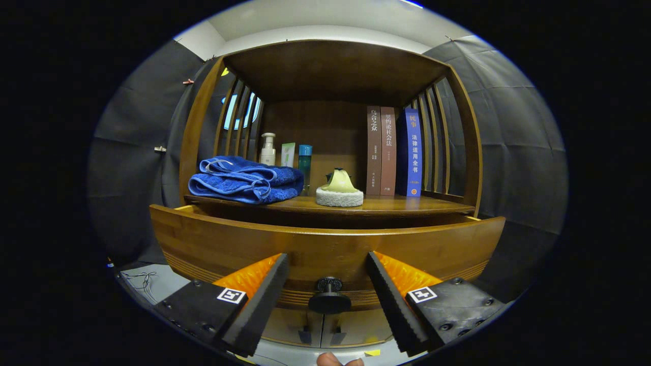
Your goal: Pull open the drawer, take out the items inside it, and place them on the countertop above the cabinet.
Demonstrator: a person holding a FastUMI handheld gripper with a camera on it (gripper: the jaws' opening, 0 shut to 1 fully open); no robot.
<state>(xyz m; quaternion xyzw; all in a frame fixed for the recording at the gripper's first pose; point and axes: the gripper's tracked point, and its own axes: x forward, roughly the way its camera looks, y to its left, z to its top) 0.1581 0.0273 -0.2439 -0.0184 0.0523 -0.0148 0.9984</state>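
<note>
A wooden drawer (325, 244) stands pulled out from the cabinet, its front panel facing me and its inside hidden behind that panel. A dark round knob (329, 296) sits low on the drawer front, between my fingers. My gripper (328, 290) is open, one finger on each side of the knob and apart from it. On the countertop (407, 204) above the drawer lie a folded blue towel (246, 180) on the left and a yellow-topped scrubbing pad (339, 191) in the middle.
Bottles (268, 148) and a teal tube (305, 160) stand at the back of the countertop behind the towel. Three upright books (394, 152) stand to the right. Slatted wooden sides and a top board enclose the shelf. A fingertip (330, 360) shows below the gripper.
</note>
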